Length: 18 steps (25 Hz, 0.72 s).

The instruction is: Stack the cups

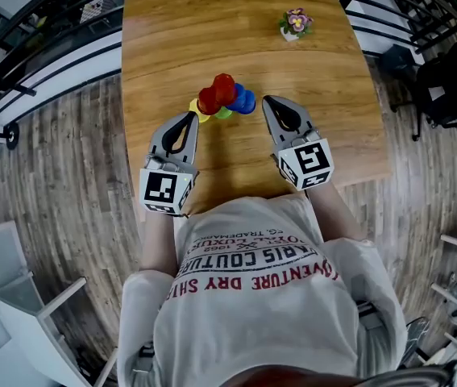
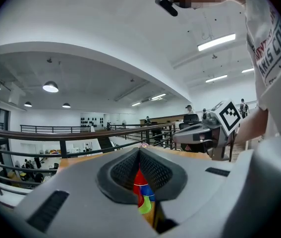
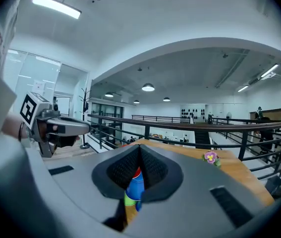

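Note:
Several small cups sit bunched together on the wooden table point(image 1: 172, 39): red cups point(image 1: 218, 93) on top, a blue one point(image 1: 243, 100), a yellow one point(image 1: 197, 110) and a green one point(image 1: 224, 113). My left gripper point(image 1: 191, 116) lies just left of and nearer than the bunch, shut and empty. My right gripper point(image 1: 268, 101) lies just right of the bunch, also shut with nothing in it. In the left gripper view the red, blue and green cups point(image 2: 141, 187) show beyond the closed pads. The right gripper view shows the blue cup point(image 3: 136, 187) in the same way.
A small purple flower in a pot point(image 1: 296, 22) stands at the table's far right. Railings and a drop lie past the table's far edge. A dark chair point(image 1: 446, 87) stands to the right on the plank floor.

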Motion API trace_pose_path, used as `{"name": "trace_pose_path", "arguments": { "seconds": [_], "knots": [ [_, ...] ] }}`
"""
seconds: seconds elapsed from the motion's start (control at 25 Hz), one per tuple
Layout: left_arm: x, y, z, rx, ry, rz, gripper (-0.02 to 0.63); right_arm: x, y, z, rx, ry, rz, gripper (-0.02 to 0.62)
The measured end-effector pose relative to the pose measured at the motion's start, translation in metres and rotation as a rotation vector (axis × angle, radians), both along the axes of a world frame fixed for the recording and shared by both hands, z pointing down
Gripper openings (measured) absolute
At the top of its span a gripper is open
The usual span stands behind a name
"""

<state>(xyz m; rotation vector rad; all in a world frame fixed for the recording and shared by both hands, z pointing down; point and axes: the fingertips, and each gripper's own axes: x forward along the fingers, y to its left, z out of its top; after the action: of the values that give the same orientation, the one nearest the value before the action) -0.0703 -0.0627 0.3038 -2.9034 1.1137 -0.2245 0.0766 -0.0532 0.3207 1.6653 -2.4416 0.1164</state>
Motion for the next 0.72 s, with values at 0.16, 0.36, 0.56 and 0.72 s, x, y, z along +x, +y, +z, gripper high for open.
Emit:
{"name": "trace_pose_path", "arguments": {
  "seconds": [0.16,0.36,0.56,0.72],
  "knots": [
    [0.002,0.001,-0.001,0.010,-0.011,0.018,0.017,-0.008,0.002,-0.006,0.018,-0.013,-0.032,0.028],
    [-0.001,0.000,0.000,0.002,0.008,0.001,0.017,-0.014,0.004,-0.009,0.021,-0.043,-0.075,0.026],
    [-0.005,0.000,-0.002,0.003,0.016,-0.014,0.017,-0.020,0.009,-0.012,0.023,-0.066,-0.104,0.026],
    [-0.005,-0.004,-0.002,-0.005,0.020,-0.027,0.017,-0.017,0.006,-0.010,0.015,-0.063,-0.085,0.026]
  ]
}}
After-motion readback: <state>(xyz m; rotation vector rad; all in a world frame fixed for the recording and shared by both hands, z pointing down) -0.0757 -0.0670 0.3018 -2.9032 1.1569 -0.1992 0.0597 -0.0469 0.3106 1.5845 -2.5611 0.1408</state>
